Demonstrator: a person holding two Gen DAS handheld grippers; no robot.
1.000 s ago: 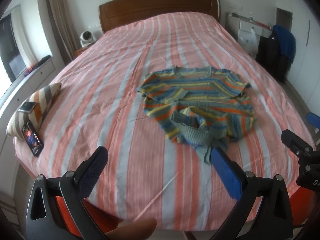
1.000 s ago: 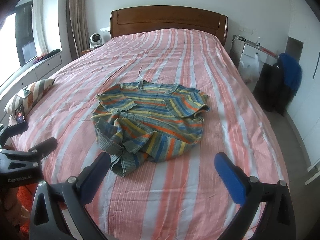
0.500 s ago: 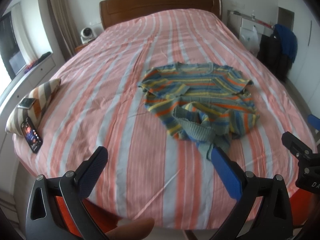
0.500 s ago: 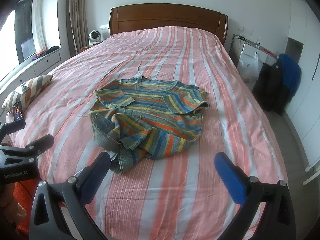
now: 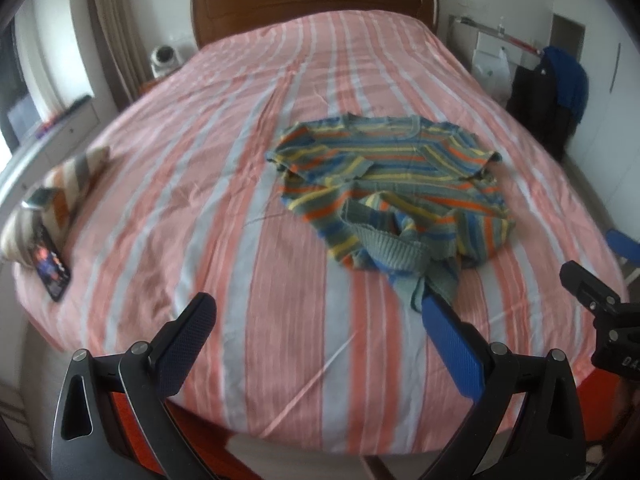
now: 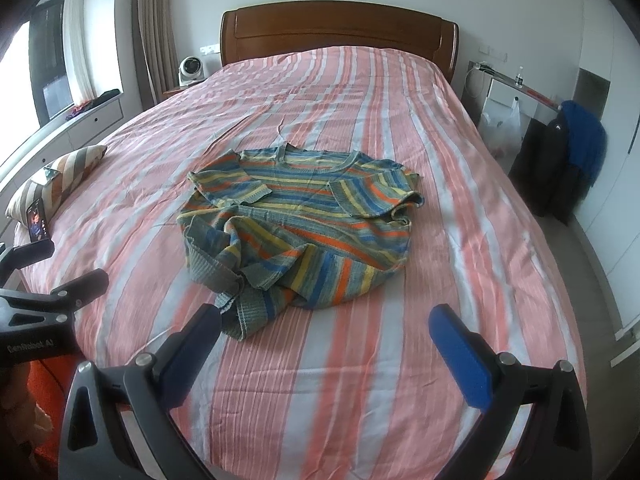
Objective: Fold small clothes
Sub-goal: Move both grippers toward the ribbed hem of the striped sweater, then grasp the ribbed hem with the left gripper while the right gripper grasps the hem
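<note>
A small knit sweater point(image 5: 394, 184) point(image 6: 304, 216) with blue, yellow, orange and grey stripes lies on the bed. Its neck points toward the headboard, both sleeves are folded in, and its lower hem is bunched up toward me. My left gripper point(image 5: 316, 322) hangs open over the near part of the bed, left of the bunched hem and short of it. My right gripper point(image 6: 326, 334) is open too, just in front of the hem; its left fingertip point(image 6: 208, 320) overlaps the hem's edge in the view. Nothing is between either pair of fingers.
The bed point(image 6: 460, 200) has a pink, white and orange striped sheet and a wooden headboard point(image 6: 336, 28). A striped pillow point(image 5: 60, 188) with a phone point(image 5: 50, 268) leaning on it lies at the left edge. Dark and blue clothes point(image 6: 572, 156) hang at the right.
Both grippers have moved forward toward the sweater, which now looks larger and nearer in both views. Both stayed open. The sweater itself has not moved.
</note>
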